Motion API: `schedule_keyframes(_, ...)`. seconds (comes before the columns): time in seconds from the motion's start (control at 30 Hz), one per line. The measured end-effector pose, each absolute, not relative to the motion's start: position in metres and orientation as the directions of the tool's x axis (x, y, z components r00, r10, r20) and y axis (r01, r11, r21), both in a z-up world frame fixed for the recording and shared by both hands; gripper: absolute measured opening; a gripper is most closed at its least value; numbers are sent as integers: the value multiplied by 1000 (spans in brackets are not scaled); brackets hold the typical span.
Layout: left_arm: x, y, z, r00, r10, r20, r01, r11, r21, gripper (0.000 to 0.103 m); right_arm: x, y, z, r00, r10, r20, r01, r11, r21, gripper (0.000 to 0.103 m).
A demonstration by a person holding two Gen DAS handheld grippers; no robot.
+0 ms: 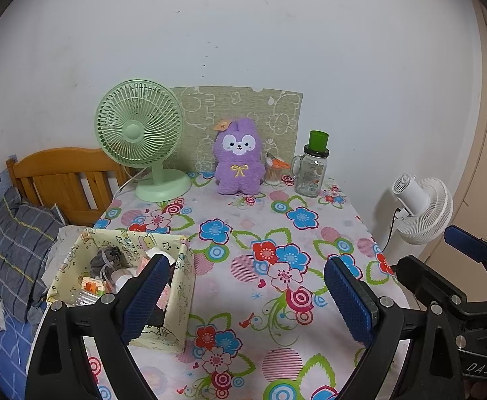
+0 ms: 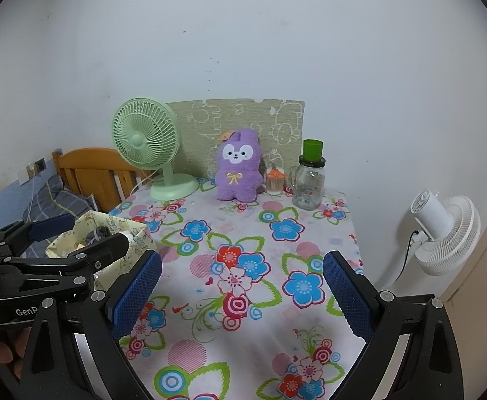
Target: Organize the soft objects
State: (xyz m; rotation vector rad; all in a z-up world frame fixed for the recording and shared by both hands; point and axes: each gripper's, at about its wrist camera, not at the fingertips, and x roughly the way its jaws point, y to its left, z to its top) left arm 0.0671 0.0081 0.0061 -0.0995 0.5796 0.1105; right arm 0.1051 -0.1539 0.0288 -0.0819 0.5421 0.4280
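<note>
A purple plush bunny (image 1: pixel 240 163) sits upright at the back of the floral table, also in the right wrist view (image 2: pixel 238 170). A pale yellow fabric box (image 1: pixel 123 280) at the table's left edge holds a grey soft item (image 1: pixel 106 260) and other small things; the box also shows in the right wrist view (image 2: pixel 110 233). My left gripper (image 1: pixel 246 296) is open and empty above the table's front, beside the box. My right gripper (image 2: pixel 241 293) is open and empty above the table's middle, to the right of the left one.
A green desk fan (image 1: pixel 140 140) stands back left. A glass jar with a green lid (image 1: pixel 311 170) and a cotton-swab cup (image 1: pixel 273 173) stand right of the bunny. A white floor fan (image 1: pixel 420 206) is off the table's right. A bed with a pillow (image 1: pixel 20 250) lies left.
</note>
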Motion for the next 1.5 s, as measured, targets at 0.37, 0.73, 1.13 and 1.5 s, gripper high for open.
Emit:
schedule_keyframes(0.37,66,11,8,831,79,-550,-135,989,-62,95,108,-151,28,763,387,-518,-424,904,52,99)
schedule_keyframes(0.73,65,12,8,831,79,-551,-138,988,-66,95,107,-151,29,763,387,-517,-425,904,50,99)
schedule_keyframes(1.13,65,12,9,832,80,-549,-139,988,-67,95,109,-152,29,762,389,-517,-429,902,48,99)
schedule_keyframes(1.5,66,12,11,831,76,-552,-138,988,-72,95,108,-151,29,764,387,-517,-427,903,44,99)
